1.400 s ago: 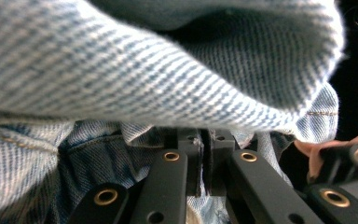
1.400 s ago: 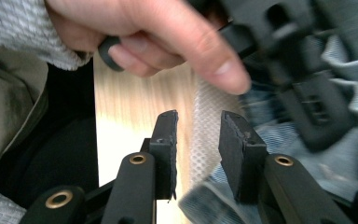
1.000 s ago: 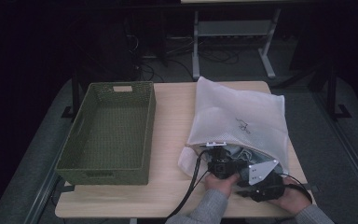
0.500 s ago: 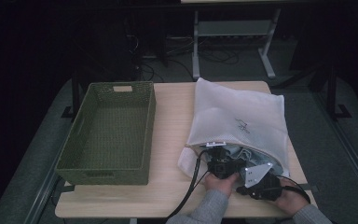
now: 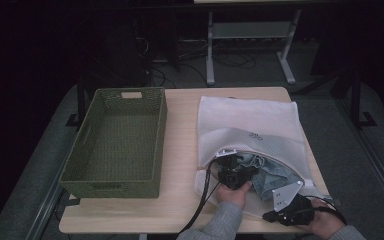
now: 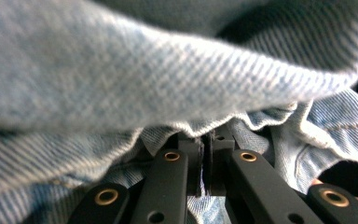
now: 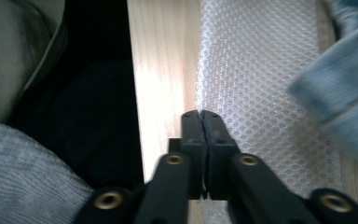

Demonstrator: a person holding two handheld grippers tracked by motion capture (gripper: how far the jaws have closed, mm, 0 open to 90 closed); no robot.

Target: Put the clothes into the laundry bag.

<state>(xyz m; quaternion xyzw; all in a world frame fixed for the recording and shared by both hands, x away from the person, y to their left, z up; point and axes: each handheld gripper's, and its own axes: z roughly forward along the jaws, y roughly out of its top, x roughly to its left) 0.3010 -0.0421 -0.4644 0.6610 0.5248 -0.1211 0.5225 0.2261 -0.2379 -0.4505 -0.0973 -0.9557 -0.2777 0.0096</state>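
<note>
Dark room behind, pale wooden table in front. Green basket along its left edge. White mesh bag toward the right edge, mouth facing the near edge, denim garment mostly hidden inside. Left gripper buried in the denim, jaws pressed together, pinch on cloth hard to confirm. Right gripper near the right front corner, jaws closed, holding nothing, over mesh.
</note>
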